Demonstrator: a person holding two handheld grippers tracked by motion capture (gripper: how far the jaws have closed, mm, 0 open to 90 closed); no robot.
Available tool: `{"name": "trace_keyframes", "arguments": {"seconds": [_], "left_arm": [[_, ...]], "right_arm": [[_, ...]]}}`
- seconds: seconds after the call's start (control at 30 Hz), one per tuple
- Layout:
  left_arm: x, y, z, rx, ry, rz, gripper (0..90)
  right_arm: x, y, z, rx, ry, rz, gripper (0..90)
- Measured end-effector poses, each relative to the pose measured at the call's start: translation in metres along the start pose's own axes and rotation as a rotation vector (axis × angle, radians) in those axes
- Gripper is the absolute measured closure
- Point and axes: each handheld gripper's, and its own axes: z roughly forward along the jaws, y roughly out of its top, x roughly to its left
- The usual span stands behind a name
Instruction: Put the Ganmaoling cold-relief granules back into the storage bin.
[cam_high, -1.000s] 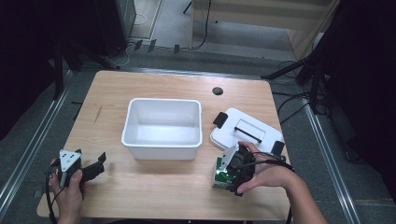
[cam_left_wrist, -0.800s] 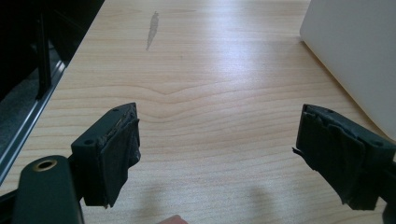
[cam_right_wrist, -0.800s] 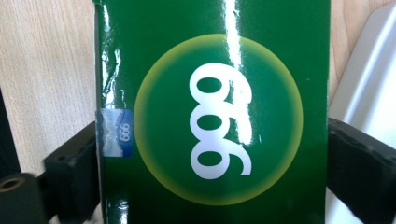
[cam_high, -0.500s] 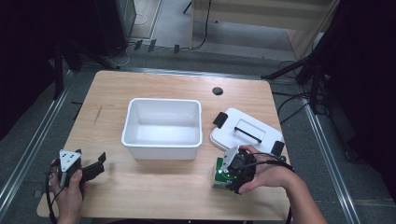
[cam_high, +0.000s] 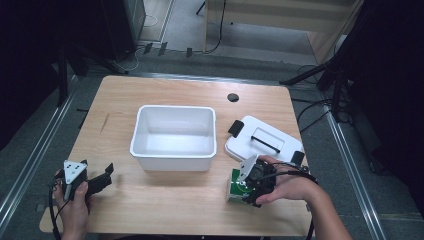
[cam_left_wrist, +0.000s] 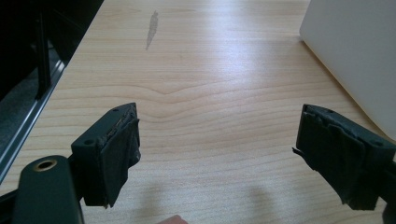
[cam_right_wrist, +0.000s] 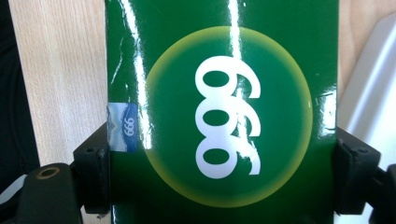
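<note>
Here, the right gripper (cam_high: 239, 190) is clamping the green box (cam_right_wrist: 219, 112), its jaws having just been closing. At the near left, the left gripper (cam_left_wrist: 233, 154) is hovering with jaws wide over the table (cam_left_wrist: 210, 70).

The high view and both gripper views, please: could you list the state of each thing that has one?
Bin: open, empty, upright.
Lid: off, flat on the table beside the bin.
Green box: closed, between the right gripper's jaws.
Right gripper: jaws just closed onto the box sides.
Left gripper: open, empty.
</note>
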Motion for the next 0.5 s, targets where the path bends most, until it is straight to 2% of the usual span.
{"name": "trace_keyframes", "arguments": {"seconds": [0.33, 0.5], "left_arm": [[0.0, 0.0, 0.0, -0.001, 0.002, 0.001, 14.4], [0.0, 0.0, 0.0, -0.002, 0.006, 0.0, 14.4]], "right_arm": [[-0.004, 0.005, -0.015, -0.017, -0.026, -0.01, 16.3], [-0.007, 0.008, -0.025, -0.023, -0.033, 0.0, 16.2]]}}
